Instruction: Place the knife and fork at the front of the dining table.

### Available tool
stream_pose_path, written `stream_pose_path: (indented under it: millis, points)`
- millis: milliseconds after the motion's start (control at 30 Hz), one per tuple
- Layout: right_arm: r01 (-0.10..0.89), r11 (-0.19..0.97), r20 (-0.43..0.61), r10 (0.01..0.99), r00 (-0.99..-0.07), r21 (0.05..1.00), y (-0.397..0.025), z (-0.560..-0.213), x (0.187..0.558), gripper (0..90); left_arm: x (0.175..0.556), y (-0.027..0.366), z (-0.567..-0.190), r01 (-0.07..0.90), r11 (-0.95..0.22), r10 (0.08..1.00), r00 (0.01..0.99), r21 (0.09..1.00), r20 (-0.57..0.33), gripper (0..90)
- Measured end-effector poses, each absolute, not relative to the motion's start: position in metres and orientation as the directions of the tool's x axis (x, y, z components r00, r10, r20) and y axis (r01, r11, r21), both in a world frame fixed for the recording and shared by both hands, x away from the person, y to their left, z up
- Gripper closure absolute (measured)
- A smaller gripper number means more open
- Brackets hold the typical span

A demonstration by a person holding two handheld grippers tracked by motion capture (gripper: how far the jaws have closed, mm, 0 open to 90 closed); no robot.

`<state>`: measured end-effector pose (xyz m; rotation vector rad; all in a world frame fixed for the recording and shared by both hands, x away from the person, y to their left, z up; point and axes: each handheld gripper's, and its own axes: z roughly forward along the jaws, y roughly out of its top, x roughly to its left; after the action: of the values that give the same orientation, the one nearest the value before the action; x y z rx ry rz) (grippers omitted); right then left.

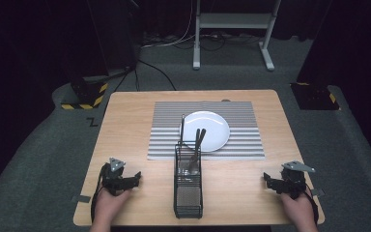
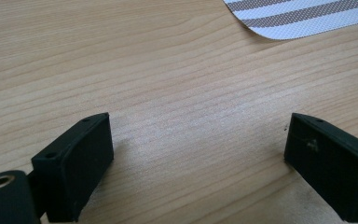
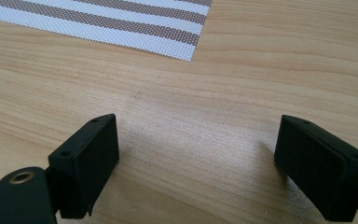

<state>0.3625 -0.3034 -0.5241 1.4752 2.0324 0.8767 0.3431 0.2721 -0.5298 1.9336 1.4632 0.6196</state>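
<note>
Both grippers rest on the table [image 1: 125,125], jaws wide, holding nothing: left gripper [image 1: 136,178], right gripper [image 1: 266,179]. Caddy [image 1: 188,193] with cutlery [image 1: 195,150] stands between them.

both grippers black, blocky jaws with screw holes, grey three-cornered top plates, black cables trailing.

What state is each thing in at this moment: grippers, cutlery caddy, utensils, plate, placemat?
Left gripper: open, fingers apart over bare wood, holding nothing.
Right gripper: open, fingers apart, holding nothing.
Wire caddy: upright on the table, between the grippers.
Utensils: standing in the caddy's far end, handles up, leaning.
Plate: empty, lying on the placemat.
Striped placemat: flat on the table.
</note>
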Motion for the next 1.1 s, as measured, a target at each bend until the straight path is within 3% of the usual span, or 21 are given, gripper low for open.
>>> stream_pose_path:
  millis: [733,867,1100]
  points:
    - [0.648,0.215,-0.006,0.951,-0.309,0.731,-0.303,-0.524,0.363,13.3,0.341,0.271,-0.529,0.667,-0.193,0.961,0.278,0.719,0.0,8.4]
    - [0.647,0.218,-0.007,0.95,-0.311,0.731,-0.303,-0.524,0.363,13.3,0.338,0.265,-0.526,0.62,-0.231,0.952,0.303,0.75,0.043,7.8]
    - [0.643,0.229,-0.008,0.945,-0.327,0.731,-0.303,-0.524,0.363,13.3,0.33,0.253,-0.51,0.538,-0.221,0.934,0.356,0.814,0.019,7.9]
